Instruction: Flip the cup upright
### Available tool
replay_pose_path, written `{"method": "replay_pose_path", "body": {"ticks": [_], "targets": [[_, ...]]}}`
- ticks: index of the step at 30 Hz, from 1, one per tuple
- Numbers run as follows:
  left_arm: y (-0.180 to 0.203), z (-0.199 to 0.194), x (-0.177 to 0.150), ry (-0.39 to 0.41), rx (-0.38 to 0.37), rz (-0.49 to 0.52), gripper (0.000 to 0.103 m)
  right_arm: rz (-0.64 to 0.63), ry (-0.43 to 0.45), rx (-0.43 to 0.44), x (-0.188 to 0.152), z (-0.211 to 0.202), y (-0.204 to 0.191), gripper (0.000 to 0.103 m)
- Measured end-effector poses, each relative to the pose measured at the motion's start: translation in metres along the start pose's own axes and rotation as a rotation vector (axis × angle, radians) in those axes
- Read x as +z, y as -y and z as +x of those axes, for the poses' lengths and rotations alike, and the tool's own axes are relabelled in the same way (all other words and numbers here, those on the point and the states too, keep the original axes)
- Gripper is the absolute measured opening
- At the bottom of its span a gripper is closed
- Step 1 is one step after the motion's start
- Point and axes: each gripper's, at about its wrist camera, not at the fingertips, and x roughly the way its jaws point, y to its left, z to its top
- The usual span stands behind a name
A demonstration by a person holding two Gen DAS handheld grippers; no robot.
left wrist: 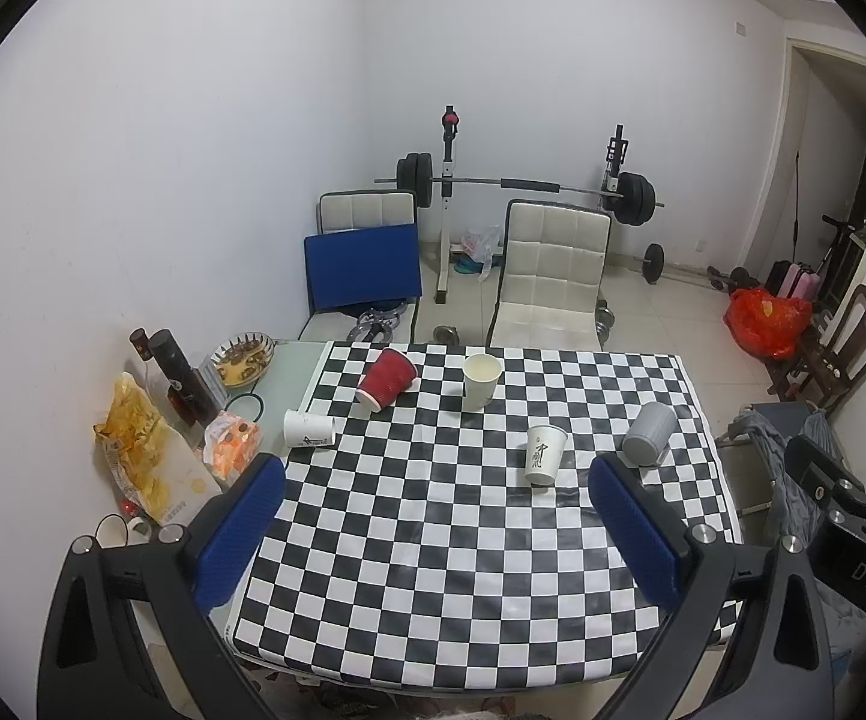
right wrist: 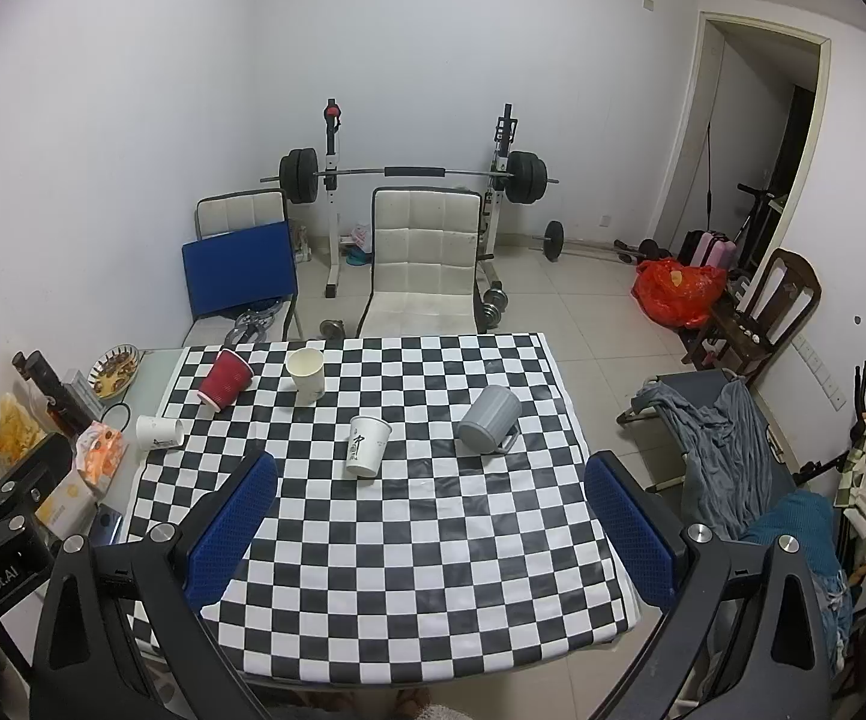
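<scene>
On the checkered tablecloth (left wrist: pixel 433 528) a red cup (left wrist: pixel 386 379) lies tipped at the far left, a small white cup (left wrist: pixel 308 428) lies on its side at the left edge, and a grey mug (left wrist: pixel 650 433) lies tipped at the right. A cream cup (left wrist: pixel 481 381) and a white printed cup (left wrist: pixel 545 453) stand upright. In the right wrist view I see the red cup (right wrist: pixel 224 379), small white cup (right wrist: pixel 159 432), grey mug (right wrist: pixel 488 420), cream cup (right wrist: pixel 306 374) and printed cup (right wrist: pixel 367 445). My left gripper (left wrist: pixel 436 480) and right gripper (right wrist: pixel 429 477) are open, empty, above the near table.
Bottles (left wrist: pixel 177 381), a snack bag (left wrist: pixel 144 456) and a food plate (left wrist: pixel 243 357) crowd the table's left side. White chairs (left wrist: pixel 553 276) and a barbell rack (left wrist: pixel 517 183) stand behind the table. A cot with grey cloth (right wrist: pixel 727 438) is at the right.
</scene>
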Motion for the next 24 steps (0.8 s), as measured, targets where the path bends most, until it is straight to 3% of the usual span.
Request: {"method": "replay_pose_path", "body": {"ticks": [14,18,24], "targets": [[0.006,0.003,0.004,-0.014,0.014,-0.02,0.103,-0.005,-0.014,0.019,0.006,0.0,0.008,0.103],[0.01,0.022,-0.001,-0.056,0.058,-0.054,0.103,-0.015,-0.054,0.036,0.0,0.025,0.015,0.103],[-0.002,0.08,-0.027,-0.17,0.212,-0.122,0.103,-0.056,-0.153,0.08,-0.018,0.101,0.007,0.103]]}}
